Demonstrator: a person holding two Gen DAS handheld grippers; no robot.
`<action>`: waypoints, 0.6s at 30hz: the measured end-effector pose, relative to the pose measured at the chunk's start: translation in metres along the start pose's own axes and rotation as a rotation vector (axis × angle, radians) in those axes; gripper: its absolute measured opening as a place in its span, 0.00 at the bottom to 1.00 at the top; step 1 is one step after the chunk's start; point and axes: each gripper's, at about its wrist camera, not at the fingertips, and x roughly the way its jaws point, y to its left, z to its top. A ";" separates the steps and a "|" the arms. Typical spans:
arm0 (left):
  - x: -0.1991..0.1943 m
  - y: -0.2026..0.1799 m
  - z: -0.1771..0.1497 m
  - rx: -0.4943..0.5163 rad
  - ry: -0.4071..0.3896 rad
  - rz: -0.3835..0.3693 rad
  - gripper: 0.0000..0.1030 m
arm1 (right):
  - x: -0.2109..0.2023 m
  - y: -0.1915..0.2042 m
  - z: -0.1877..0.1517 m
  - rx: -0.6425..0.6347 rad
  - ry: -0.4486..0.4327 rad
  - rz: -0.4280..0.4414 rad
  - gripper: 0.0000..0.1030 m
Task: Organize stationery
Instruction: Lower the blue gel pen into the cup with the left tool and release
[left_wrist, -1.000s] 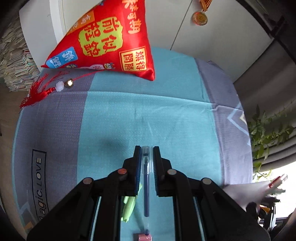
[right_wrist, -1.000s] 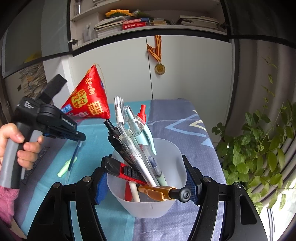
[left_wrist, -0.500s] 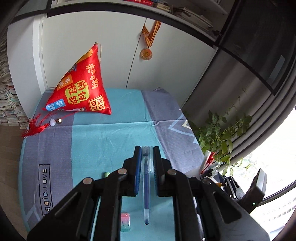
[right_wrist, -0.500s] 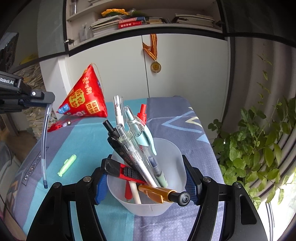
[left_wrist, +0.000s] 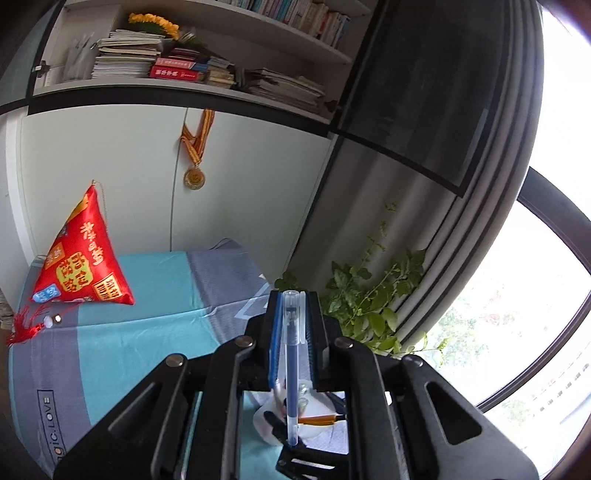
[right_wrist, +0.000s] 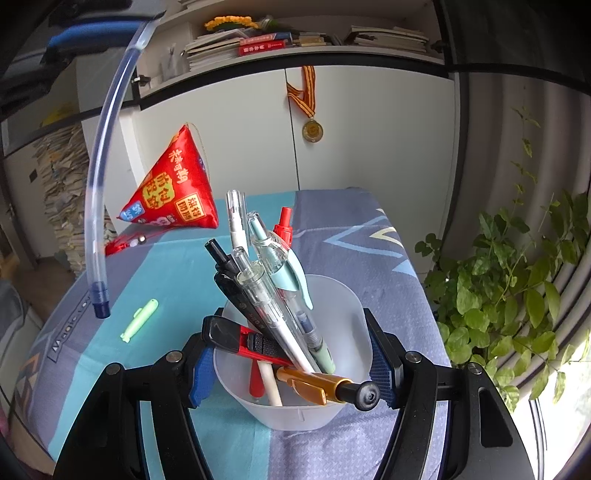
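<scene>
My left gripper (left_wrist: 291, 314) is shut on a clear blue-ink pen (left_wrist: 290, 362) and holds it high in the air, tip down. In the right wrist view the pen (right_wrist: 96, 206) hangs at upper left, left of the cup. My right gripper (right_wrist: 286, 369) is shut on a translucent white cup (right_wrist: 343, 314) that stands on the table and holds several pens and a red utility knife (right_wrist: 251, 338). The cup (left_wrist: 314, 410) shows below the held pen in the left wrist view. A green highlighter cap (right_wrist: 139, 320) lies on the cloth.
A teal and grey cloth (right_wrist: 192, 266) covers the table. A red triangular pillow (right_wrist: 173, 192) with a tassel stands at the back left. A white cabinet with a hanging medal (right_wrist: 312, 129) is behind. A leafy plant (right_wrist: 517, 288) stands right of the table.
My left gripper has risen with the pen, tilted upward and moved right toward the cup. The right gripper and cup have stayed put.
</scene>
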 end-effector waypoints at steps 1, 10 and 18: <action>0.001 -0.003 -0.001 0.006 -0.007 -0.012 0.10 | -0.001 0.000 -0.001 -0.003 -0.001 0.001 0.67; 0.016 -0.030 -0.016 0.107 -0.070 -0.058 0.10 | -0.003 0.003 -0.003 -0.015 0.001 0.002 0.67; 0.036 -0.032 -0.030 0.159 -0.046 -0.064 0.10 | -0.006 0.004 -0.007 -0.027 0.003 0.013 0.67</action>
